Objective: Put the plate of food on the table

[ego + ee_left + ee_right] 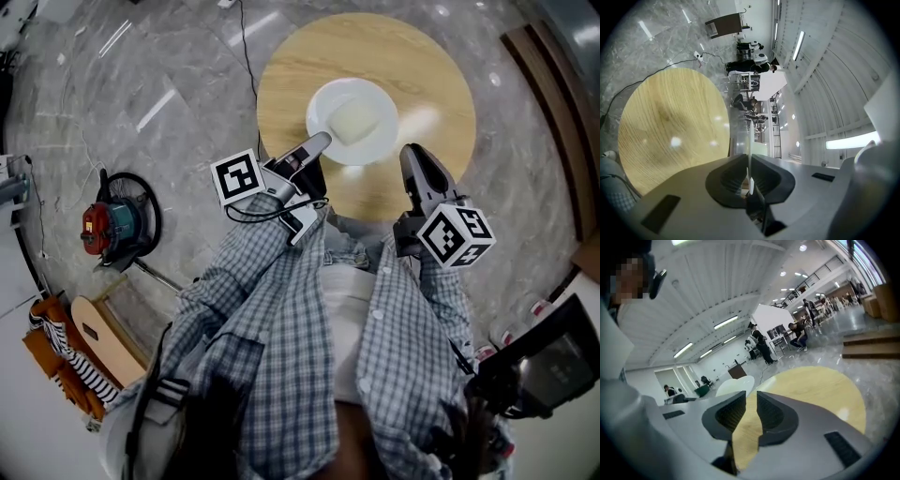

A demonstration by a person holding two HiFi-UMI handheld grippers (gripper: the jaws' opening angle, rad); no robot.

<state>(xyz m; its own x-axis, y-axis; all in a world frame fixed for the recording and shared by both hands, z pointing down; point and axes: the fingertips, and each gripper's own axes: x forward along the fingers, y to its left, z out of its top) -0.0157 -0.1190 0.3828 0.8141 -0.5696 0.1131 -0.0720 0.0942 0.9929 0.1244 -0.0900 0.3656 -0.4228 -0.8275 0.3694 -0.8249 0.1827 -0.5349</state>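
Left tool [317,142] clenched on the rim of the white plate [328,101], with pale food [356,120] on it. Plate is over the near half of the round wooden table [412,56]; can't tell if it touches the top. Right tool [412,155] released, jaws slightly apart, nothing between them, at the table's near edge, just right of the plate.

A: You're in a blue-and-white checked shirt [281,319], long-sleeved and worn open over a pale top [345,314].

B: Your left tongs [323,139] and right tongs [412,150] have smooth grey shells, and their ribbed pads [727,414] are black.

A: Each carries a white cube with black square markers, the left cube [237,176] and the right cube [456,234].

B: A thin black cable [267,214] loops under your left cube.
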